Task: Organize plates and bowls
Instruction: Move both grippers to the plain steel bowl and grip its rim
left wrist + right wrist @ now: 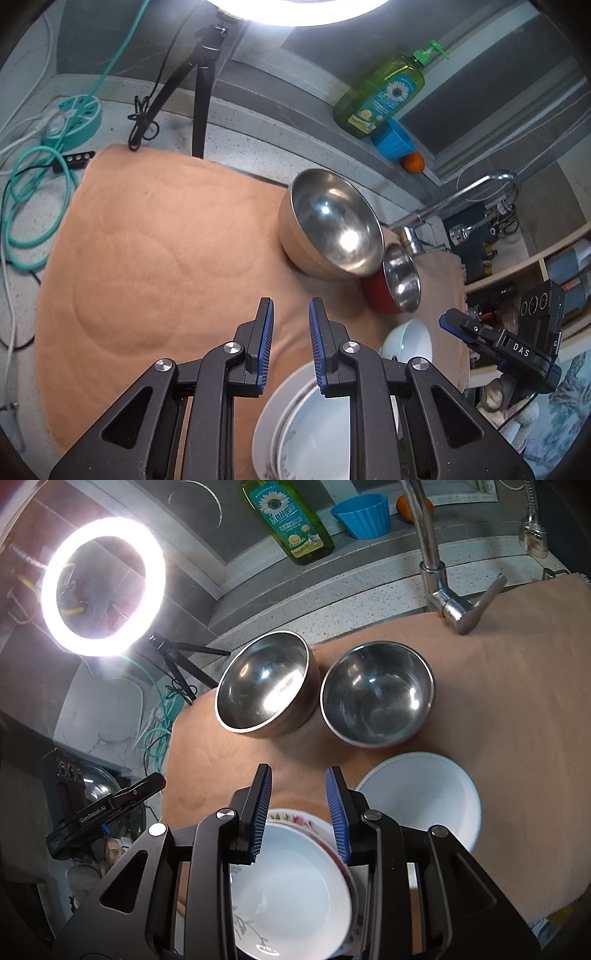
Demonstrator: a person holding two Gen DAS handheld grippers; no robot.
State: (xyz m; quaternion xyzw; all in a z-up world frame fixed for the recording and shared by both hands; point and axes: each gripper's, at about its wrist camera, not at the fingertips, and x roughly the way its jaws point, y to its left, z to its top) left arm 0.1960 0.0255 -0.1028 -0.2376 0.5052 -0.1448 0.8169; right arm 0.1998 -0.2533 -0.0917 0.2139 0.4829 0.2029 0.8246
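A white bowl (291, 886) rests on a short stack of flower-rimmed plates (295, 818) at the near edge of the orange towel (517, 701). My right gripper (299, 770) hovers just above and behind that stack, open, nothing between its blue pads. In the left wrist view my left gripper (291, 310) hangs over the same stack (295, 424), jaws a little apart and empty. Further back stand a large steel bowl (332, 225) (264, 686) and a smaller steel bowl with a red outside (400, 277) (376, 694). A plain white bowl (406, 339) (421, 794) sits to the right.
A chrome faucet (439, 590) rises behind the towel at the right. On the ledge stand a green soap bottle (291, 524), a blue cup (364, 515) and an orange (413, 162). A ring light (103, 587) on a tripod (203, 92) and teal cables (33, 206) lie left.
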